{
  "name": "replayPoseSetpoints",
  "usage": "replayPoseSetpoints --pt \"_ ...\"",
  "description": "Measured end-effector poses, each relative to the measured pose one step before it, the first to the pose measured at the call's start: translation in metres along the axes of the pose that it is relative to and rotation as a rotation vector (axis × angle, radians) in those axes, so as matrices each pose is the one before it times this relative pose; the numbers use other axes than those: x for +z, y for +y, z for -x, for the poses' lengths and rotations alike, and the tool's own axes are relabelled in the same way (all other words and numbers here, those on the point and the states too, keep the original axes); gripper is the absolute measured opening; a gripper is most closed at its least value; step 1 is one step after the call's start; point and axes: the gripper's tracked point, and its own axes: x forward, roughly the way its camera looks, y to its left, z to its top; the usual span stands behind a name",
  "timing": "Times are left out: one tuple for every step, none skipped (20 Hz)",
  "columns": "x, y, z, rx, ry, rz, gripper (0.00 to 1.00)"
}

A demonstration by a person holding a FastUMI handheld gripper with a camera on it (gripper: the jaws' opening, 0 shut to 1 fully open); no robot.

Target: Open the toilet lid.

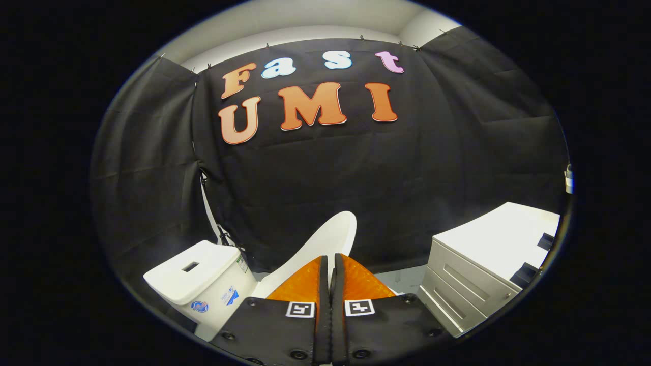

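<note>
The white toilet lid (333,234) stands raised and tilted, rising from beside the white tank (203,277) up past my fingertips. My gripper (331,258) is shut, its two fingers pressed close together on the lid's edge, with only a thin dark slit between them. The lid's rounded free end shows just beyond the fingertips, against the black cloth wall. The toilet bowl and seat are hidden below the fingers.
A white cabinet with drawers (483,264) stands to the right of the fingers, close by. The tank's flat cover with a flush button (190,266) sits left of the lid. Black cloth walls close in behind and on both sides.
</note>
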Motion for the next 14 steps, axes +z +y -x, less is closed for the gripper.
replayPoseSetpoints --pt "0.00283 0.00337 -0.0011 0.00374 0.00141 -0.00211 0.08" --pt "0.00193 0.00533 -0.00025 0.00646 0.00308 0.00111 0.08" --pt "0.00243 0.00612 0.00008 0.00908 0.00092 0.00434 0.08" --pt "0.00298 0.00655 0.00047 0.01041 0.00155 0.00886 0.08" --pt "0.0042 0.0072 -0.00005 0.00948 0.00131 0.01334 0.08" --pt "0.00397 0.00792 -0.00029 0.00968 0.00104 0.01629 0.08" --pt "0.00419 0.00847 -0.00013 0.01183 -0.00125 0.01763 0.08" --pt "0.0058 0.00957 -0.00124 0.01262 -0.0024 0.01865 0.08" --pt "0.00512 0.01081 -0.00151 0.01475 -0.00484 0.01913 0.08" --pt "0.00573 0.01315 0.00043 0.01552 -0.00243 0.02022 0.08" --pt "0.0059 0.01188 -0.00131 0.01357 -0.00458 0.01991 0.08" --pt "0.00423 0.00977 -0.00002 0.0069 0.0009 0.02032 0.08" --pt "0.00413 0.00993 -0.00087 0.00081 -0.00059 0.01966 0.08" --pt "0.00295 0.00926 -0.00071 -0.00528 -0.00127 0.02383 0.08"
